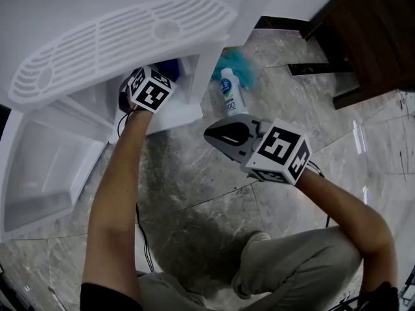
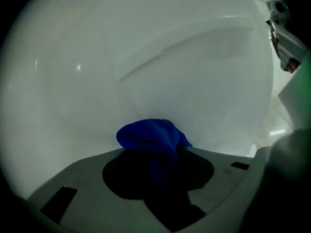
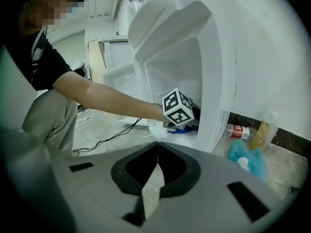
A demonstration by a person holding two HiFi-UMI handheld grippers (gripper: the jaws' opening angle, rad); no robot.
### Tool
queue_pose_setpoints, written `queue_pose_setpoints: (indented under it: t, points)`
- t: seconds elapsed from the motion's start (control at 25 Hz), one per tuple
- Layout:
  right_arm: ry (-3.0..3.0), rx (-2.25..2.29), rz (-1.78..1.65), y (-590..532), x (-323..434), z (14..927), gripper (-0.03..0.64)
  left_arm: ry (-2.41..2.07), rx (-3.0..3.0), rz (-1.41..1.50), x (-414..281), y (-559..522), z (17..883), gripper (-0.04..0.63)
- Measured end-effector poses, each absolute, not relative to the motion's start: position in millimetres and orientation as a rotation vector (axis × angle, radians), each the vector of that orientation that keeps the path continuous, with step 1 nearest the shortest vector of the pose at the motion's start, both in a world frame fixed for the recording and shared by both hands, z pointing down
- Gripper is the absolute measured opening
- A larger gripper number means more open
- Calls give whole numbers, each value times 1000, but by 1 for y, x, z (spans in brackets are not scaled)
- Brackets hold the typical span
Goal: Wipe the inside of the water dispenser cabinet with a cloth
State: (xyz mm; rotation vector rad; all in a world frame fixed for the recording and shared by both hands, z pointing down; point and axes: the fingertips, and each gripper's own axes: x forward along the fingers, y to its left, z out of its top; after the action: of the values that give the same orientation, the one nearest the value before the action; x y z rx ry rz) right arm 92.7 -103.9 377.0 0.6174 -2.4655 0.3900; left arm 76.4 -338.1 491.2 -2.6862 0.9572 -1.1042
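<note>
Wiping seems in hand: left claw [image 2: 156, 155] clamps the crumpled blue cloth [image 2: 150, 136] inside the white plastic dispenser cabinet [image 2: 146, 57], right claw [image 3: 156, 148] hangs shut and empty outside, and next the cloth needs dragging across its inside.

Head view: high, looking steeply down over both forearms [image 1: 117, 173] onto cabinet [image 1: 209, 60] front and floor [image 1: 214, 193]. Left gripper view: inside cabinet, hard up against white wall [image 2: 146, 57], cloth [image 2: 150, 136] at lens foot. Right gripper view: low, outside, well back, facing open cabinet. Shared with head view: left claw [image 3: 183, 126], cabinet opening, floor.
</note>
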Motion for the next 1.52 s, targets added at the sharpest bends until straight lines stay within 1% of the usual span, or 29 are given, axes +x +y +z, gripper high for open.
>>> queue_pose_setpoints:
  t: [0.28,0.4,0.48,0.6,0.76,0.84,0.88,1.0,1.2,1.52]
  points:
    - [-2461,588,377,-97,93,372,-2,1060,-2825,-1075,73,-347,489,143]
    - [-2462,575,377,-93,89,371,-2,1113,-2789,-963,73,-348,478,144]
    - [-2461,572,372,-91,88,370,-2,1180,-2757,-751,71,-350,447,144]
    - [-2463,573,371,-92,88,368,-2,1322,-2732,-283,59,-347,382,144]
    - [-2478,576,371,-94,83,363,-2,1511,-2628,229,36,-336,308,144]
    - [-2483,563,364,-94,79,362,-2,1530,-2592,439,31,-327,276,144]
    - [-2484,556,364,-93,78,363,-2,1510,-2584,499,34,-323,264,144]
    - [-2482,548,366,-91,79,364,-2,1453,-2578,563,50,-316,244,144]
    - [-2482,567,371,-89,90,361,-2,1508,-2561,636,52,-319,241,143]
    - [-2467,595,397,-87,110,364,-2,1492,-2532,442,53,-353,239,143]
